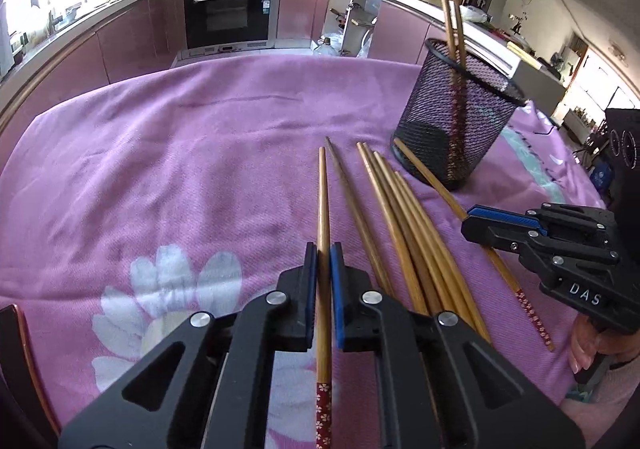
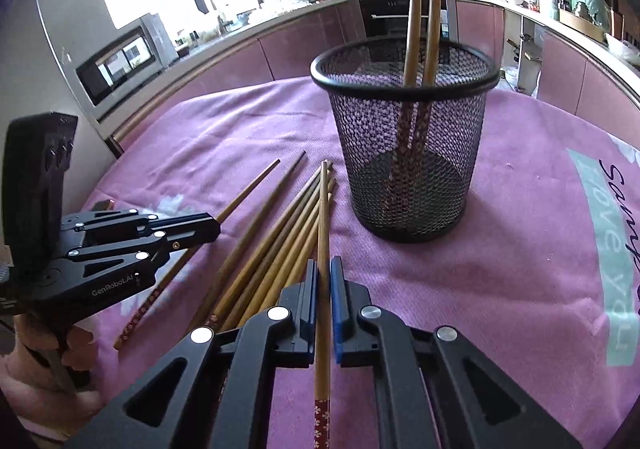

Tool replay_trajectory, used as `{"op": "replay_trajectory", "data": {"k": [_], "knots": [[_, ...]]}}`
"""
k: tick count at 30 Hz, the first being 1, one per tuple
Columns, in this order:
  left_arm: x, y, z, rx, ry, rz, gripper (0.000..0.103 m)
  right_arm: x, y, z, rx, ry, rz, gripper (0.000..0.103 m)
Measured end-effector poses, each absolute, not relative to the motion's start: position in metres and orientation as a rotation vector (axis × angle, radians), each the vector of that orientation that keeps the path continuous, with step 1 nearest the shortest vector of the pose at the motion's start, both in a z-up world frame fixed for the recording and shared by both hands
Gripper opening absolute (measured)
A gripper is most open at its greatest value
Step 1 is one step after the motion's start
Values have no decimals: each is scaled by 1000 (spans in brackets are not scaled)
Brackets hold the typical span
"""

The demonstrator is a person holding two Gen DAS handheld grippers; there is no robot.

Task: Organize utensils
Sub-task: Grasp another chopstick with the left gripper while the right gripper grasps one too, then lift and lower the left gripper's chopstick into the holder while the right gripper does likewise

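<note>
Each gripper is shut on one wooden chopstick. My left gripper (image 1: 323,261) pinches a chopstick (image 1: 323,193) with a red flowered end, low over the pink cloth. My right gripper (image 2: 323,273) pinches another chopstick (image 2: 322,217), its tip pointing toward the black mesh cup (image 2: 404,153). The cup holds two upright chopsticks (image 2: 420,9); it also shows in the left wrist view (image 1: 456,117). Several loose chopsticks (image 1: 404,217) lie in a fan on the cloth left of the cup, also seen in the right wrist view (image 2: 272,249).
The table carries a pink cloth (image 1: 180,153) with a white flower print. A kitchen counter with an oven (image 1: 228,5) runs behind the table. The right gripper's body (image 1: 560,245) hangs over one loose chopstick; the left gripper's body (image 2: 120,241) sits left of the fan.
</note>
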State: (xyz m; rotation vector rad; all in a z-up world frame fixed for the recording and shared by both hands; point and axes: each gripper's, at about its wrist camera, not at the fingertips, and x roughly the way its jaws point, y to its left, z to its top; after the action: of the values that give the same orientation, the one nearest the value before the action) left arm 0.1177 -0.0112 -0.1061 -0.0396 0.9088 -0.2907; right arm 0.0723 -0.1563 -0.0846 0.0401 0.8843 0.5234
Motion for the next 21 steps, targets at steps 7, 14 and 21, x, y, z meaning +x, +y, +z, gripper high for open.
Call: {"op": "replay_trajectory", "data": {"k": [7, 14, 21], "knots": [[109, 1, -89, -131, 891, -375, 8, 62, -165, -64, 80, 829, 578, 5], [95, 1, -63, -170, 833, -460, 7, 54, -174, -42, 119, 768, 604, 5], [81, 10, -35, -229, 771, -552, 7, 48, -190, -27, 152, 713, 602, 5]]}}
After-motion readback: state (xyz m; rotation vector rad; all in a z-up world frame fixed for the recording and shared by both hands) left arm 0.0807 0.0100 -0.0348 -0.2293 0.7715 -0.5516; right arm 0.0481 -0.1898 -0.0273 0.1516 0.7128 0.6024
